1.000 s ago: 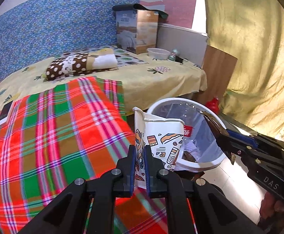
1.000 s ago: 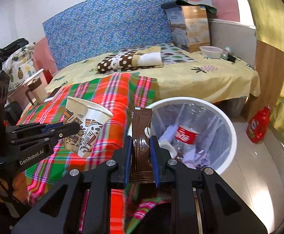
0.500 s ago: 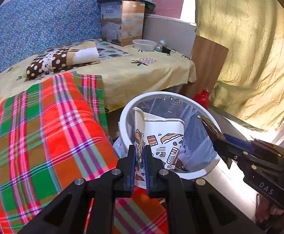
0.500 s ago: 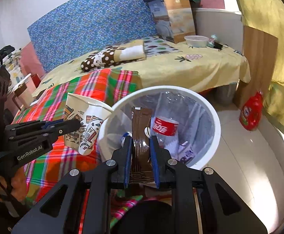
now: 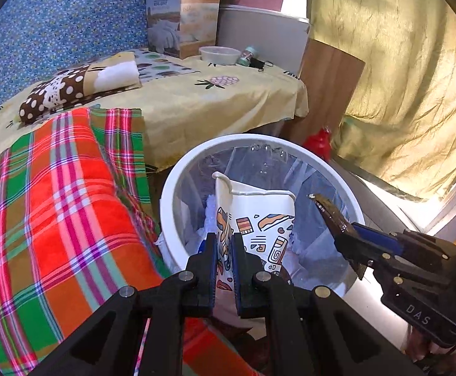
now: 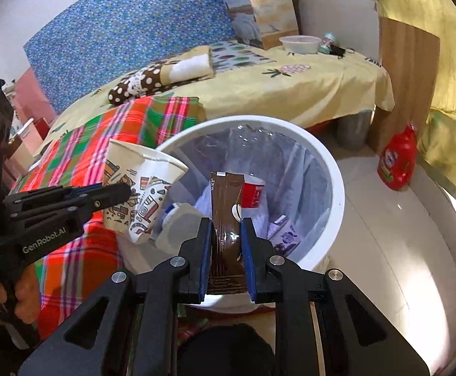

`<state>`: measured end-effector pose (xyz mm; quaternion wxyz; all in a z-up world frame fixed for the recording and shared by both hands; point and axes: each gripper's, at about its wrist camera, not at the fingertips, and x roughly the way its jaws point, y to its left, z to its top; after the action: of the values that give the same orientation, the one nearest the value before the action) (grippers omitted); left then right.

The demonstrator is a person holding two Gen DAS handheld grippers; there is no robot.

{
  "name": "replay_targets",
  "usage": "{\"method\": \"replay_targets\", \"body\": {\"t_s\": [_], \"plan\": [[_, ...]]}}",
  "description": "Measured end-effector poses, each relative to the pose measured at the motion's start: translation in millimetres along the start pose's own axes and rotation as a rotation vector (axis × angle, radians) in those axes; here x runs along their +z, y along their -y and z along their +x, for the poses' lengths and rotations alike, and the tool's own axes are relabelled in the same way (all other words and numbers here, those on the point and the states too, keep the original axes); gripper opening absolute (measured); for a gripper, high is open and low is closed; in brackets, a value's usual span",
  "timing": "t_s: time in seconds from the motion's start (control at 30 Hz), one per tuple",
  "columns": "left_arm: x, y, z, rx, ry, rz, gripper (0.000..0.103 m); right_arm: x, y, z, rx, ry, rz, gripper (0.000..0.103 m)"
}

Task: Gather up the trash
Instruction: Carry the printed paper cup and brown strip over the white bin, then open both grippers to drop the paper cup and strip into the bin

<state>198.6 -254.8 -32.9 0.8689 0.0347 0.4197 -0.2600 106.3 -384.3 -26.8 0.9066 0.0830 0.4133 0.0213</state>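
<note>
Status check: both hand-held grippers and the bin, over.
Left hand-held gripper shut on paper cup. Right hand-held gripper shut on brown wrapper. Both over white bin, already part full. Nothing blocking the drop.

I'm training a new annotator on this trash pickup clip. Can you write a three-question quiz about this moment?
1. True or false: the left claw is shut on a patterned paper cup.
2. What does the right claw grip? A) red detergent bottle B) brown wrapper C) white bowl
3. Fill in: both items are held above the open white ____.

Key: 1 true. 2 B, the brown wrapper; the red detergent bottle stands on the floor. 3 trash bin.
</note>
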Motion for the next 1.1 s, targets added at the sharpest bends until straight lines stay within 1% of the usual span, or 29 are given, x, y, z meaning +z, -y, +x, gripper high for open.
{"method": "replay_targets", "body": {"t_s": [0.17,0.2,0.23,0.27,0.3,0.33,0.43,0.7,0.8,1.1], "plan": [[6.9,-0.1,12.3,-0.01,-0.01,-0.003,0.009,-0.8,6.5,0.3,-0.024,-0.004,0.018,0.024],[7.6,-0.4,14.2,-0.01,-0.013,-0.004,0.009,-1.4,7.2,-1.1,-0.027,0.0,0.022,0.027],[8.0,-0.8,15.7,-0.01,-0.015,-0.005,0.009,-1.3,7.9,-1.6,-0.026,0.003,0.024,0.034],[8.7,-0.7,16.8,-0.01,-0.015,-0.007,0.009,-1.3,8.4,-2.2,-0.023,0.004,0.026,0.038],[9.0,-0.9,17.2,-0.01,-0.013,-0.008,0.01,-1.2,8.5,-2.7,-0.024,0.005,0.027,0.045],[9.0,-1.3,17.2,-0.013,-0.012,-0.011,0.012,-1.0,8.7,-3.6,-0.025,0.008,0.028,0.047],[9.1,-1.9,15.3,-0.022,-0.006,-0.015,0.017,2.0,7.7,-5.5,-0.025,0.021,0.026,0.047],[7.4,-5.7,-1.6,-0.023,0.024,-0.026,0.019,2.5,1.5,-15.2,-0.033,0.04,0.02,0.047],[4.2,-7.5,-9.8,-0.018,0.032,-0.033,0.022,2.7,-2.9,-19.8,-0.036,0.048,0.019,0.047],[-13.4,-8.7,-41.5,0.007,0.06,-0.033,0.023,-4.0,-25.4,-40.0,-0.029,0.087,-0.008,0.047]]}}
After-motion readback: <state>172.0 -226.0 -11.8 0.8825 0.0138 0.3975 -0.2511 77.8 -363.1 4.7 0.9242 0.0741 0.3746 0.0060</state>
